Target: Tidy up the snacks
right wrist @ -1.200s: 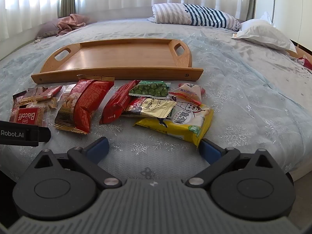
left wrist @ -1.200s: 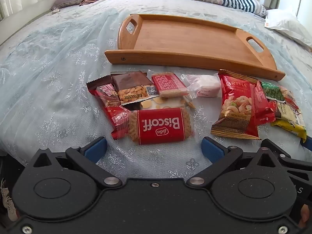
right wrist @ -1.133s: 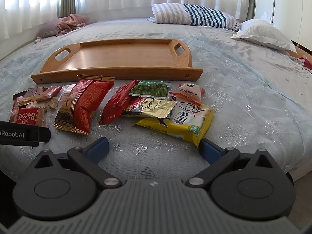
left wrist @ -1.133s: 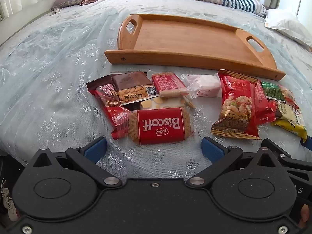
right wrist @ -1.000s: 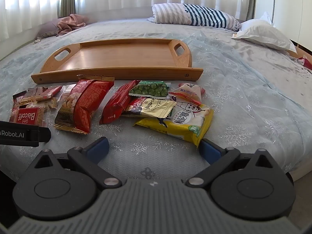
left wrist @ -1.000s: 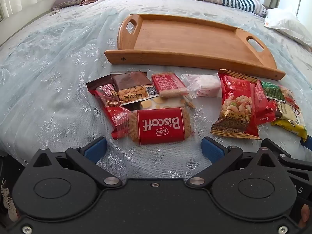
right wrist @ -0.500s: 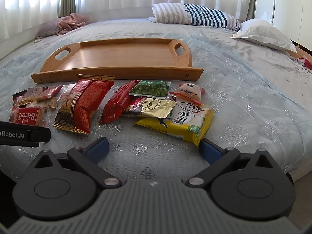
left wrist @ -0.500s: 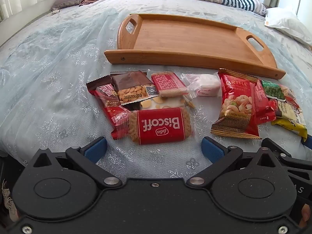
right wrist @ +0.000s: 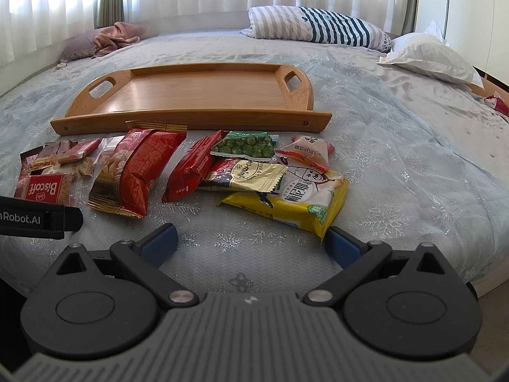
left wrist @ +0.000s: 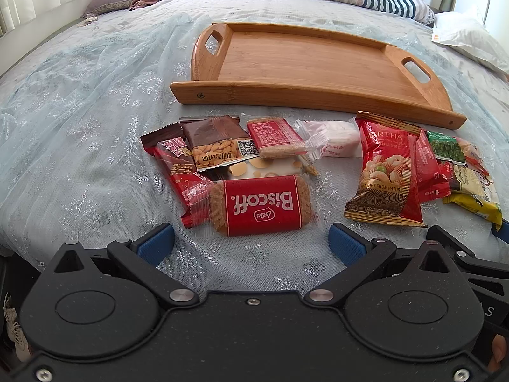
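An empty wooden tray (left wrist: 318,63) (right wrist: 197,95) lies on the bed behind a row of snack packets. In the left wrist view a red Biscoff pack (left wrist: 261,205) lies nearest, with a brown peanut packet (left wrist: 219,145), a red wafer (left wrist: 276,137), a pink sweet (left wrist: 334,138) and a red nut bag (left wrist: 386,172) around it. The right wrist view shows a yellow packet (right wrist: 292,197), a green pea packet (right wrist: 245,145) and the red nut bag (right wrist: 136,168). My left gripper (left wrist: 251,245) stands open just short of the Biscoff pack. My right gripper (right wrist: 251,243) stands open, its right fingertip (right wrist: 342,246) beside the yellow packet's corner.
The bed cover (right wrist: 413,159) is pale blue with snowflake prints. A striped pillow (right wrist: 318,27) and a white pillow (right wrist: 432,57) lie at the back right, a pink cloth (right wrist: 114,36) at the back left. The bed edge drops off at the right.
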`<state>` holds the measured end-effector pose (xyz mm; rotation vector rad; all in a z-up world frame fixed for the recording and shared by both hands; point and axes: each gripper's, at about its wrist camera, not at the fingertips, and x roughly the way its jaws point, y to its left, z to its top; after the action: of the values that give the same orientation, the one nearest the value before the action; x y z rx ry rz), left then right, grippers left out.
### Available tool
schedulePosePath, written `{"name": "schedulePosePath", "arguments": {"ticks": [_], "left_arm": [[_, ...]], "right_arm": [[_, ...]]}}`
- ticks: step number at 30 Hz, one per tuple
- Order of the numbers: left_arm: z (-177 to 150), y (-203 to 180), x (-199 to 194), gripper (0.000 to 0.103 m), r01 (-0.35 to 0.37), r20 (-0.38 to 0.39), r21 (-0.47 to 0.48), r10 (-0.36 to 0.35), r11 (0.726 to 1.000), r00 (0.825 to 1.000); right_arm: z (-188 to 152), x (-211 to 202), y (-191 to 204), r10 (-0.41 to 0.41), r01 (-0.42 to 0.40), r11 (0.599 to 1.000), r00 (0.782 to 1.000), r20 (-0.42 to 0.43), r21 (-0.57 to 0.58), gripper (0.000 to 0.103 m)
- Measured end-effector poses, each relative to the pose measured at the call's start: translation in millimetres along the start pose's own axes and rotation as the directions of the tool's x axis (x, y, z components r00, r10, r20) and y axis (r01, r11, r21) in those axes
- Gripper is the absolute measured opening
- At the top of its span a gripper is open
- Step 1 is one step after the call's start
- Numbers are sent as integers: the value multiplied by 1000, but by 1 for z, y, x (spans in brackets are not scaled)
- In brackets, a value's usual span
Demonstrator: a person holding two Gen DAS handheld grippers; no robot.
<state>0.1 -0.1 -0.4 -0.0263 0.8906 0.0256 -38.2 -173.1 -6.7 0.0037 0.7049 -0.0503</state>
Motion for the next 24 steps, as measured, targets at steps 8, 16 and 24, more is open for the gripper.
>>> {"name": "schedulePosePath", "arguments": {"ticks": [8,16,24], "left_arm": [[0,0,0,103,-1,1,1,1,1000,1000],[0,0,0,103,-2,1,1,2,1000,1000],[0,0,0,103,-2,1,2,2,1000,1000]], "right_arm": [[-1,0,1,-2,2,1000,1000,1,-2,103],[-1,0,2,-5,5,1000,1000,8,-5,103],[-3,-1,2,-7,8,1000,1000,14,-6,103]]}}
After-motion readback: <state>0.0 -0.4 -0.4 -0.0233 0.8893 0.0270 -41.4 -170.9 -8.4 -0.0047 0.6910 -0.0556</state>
